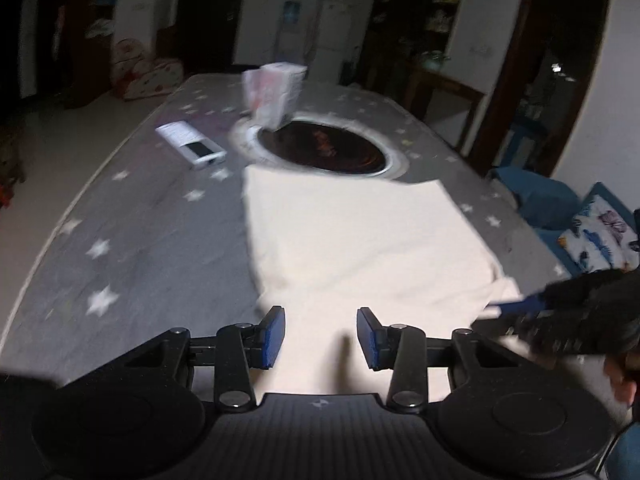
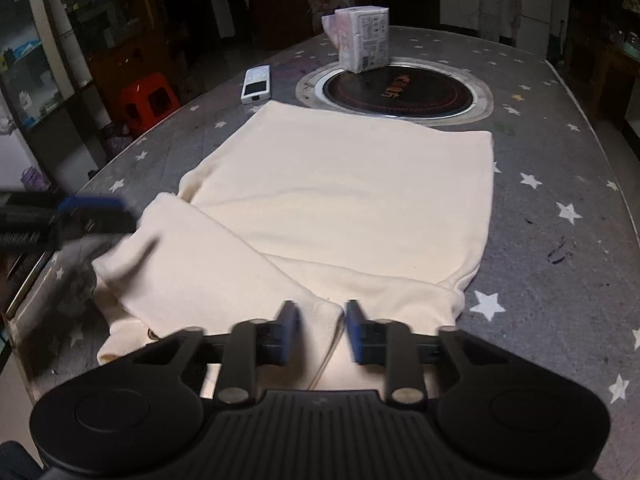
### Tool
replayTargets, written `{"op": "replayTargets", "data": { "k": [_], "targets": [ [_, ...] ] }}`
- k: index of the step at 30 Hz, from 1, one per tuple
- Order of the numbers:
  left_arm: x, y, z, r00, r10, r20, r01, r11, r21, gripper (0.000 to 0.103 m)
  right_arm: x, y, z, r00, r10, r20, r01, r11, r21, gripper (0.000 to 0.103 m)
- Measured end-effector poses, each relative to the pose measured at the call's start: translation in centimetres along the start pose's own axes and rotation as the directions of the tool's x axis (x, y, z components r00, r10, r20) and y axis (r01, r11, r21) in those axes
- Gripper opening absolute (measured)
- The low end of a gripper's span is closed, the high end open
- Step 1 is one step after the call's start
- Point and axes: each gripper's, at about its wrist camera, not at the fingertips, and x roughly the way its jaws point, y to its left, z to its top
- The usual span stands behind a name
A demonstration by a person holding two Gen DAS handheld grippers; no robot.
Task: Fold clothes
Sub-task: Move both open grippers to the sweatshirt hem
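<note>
The cream garment [image 2: 336, 200] lies folded on the starry table [image 2: 560, 160]. The left gripper [image 1: 321, 336] hangs released above it. The right gripper [image 2: 322, 330] is nearly closed; whether it pinches cloth is hard to see.

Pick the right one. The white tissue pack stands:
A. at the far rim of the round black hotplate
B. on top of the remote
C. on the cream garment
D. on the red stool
A: the tissue pack stands at the far edge of the hotplate, beyond the garment and apart from the remote.
</note>
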Motion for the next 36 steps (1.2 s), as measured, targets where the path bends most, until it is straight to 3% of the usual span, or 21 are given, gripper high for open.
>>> {"op": "replayTargets", "data": {
  "k": [4, 6, 12, 18, 22, 23, 26, 28, 31, 32, 36],
  "targets": [
    [2.5, 0.6, 0.8, 0.999, 0.004, -0.040, -0.004, 1.000, -0.003, 0.040, -0.3, 0.3, 0.4, 0.999, -0.025, 0.021, 0.026, 0.999, -0.029, 0.009],
    [3.2, 0.9, 0.7, 0.998, 0.042, -0.051, -0.041, 0.999, 0.011, 0.034, -0.4, 0.4, 0.7, 0.999, -0.036, 0.034, 0.037, 0.998, -0.043, 0.009],
    [3.1, 2.0, 0.2, 0.994, 0.099, -0.050, -0.098, 0.995, 0.017, 0.035, 0.6, -0.3, 0.6, 0.999, -0.042, 0.016, 0.043, 0.998, -0.043, 0.014],
    [0.8, 1.0, -0.3, 0.999, 0.043, -0.026, -0.041, 0.998, 0.044, 0.037, -1.6, -0.2, 0.8, 0.999, -0.027, 0.041, 0.030, 0.998, -0.052, 0.029],
    [0.4, -0.5, -0.5, 1.000, -0.005, -0.021, 0.006, 0.997, 0.072, 0.037, -0.4, -0.7, 0.6, 1.000, -0.019, -0.005, 0.019, 0.999, -0.028, 0.028],
    [0.5, -0.9, -0.5, 1.000, -0.012, -0.025, 0.014, 0.997, 0.075, 0.037, 0.1, -0.7, 0.5, 1.000, -0.010, -0.018, 0.010, 1.000, -0.015, 0.018],
    [0.7, -1.6, -0.9, 0.999, -0.022, -0.035, 0.026, 0.994, 0.106, 0.037, -0.1, 0.1, 0.5, 0.999, -0.032, 0.013, 0.033, 0.998, -0.052, 0.009],
    [1.1, -1.9, -1.2, 0.998, -0.031, -0.054, 0.037, 0.991, 0.131, 0.038, -0.6, 0.9, 0.7, 0.997, -0.063, 0.047, 0.067, 0.993, -0.101, 0.009],
    [1.9, -2.2, -1.9, 0.995, -0.017, -0.097, 0.033, 0.987, 0.158, 0.039, 0.0, 1.1, 0.6, 0.998, -0.067, 0.009, 0.068, 0.988, -0.138, 0.012],
    [2.0, -2.2, -2.1, 0.995, -0.012, -0.102, 0.029, 0.986, 0.162, 0.039, 0.3, 1.1, 0.4, 0.997, -0.077, -0.007, 0.075, 0.985, -0.154, 0.017],
    [1.0, -2.5, -2.0, 0.997, -0.021, -0.077, 0.033, 0.985, 0.167, 0.042, -1.4, 1.5, 0.2, 0.995, -0.090, 0.044, 0.096, 0.981, -0.166, 0.020]
  ]
}}
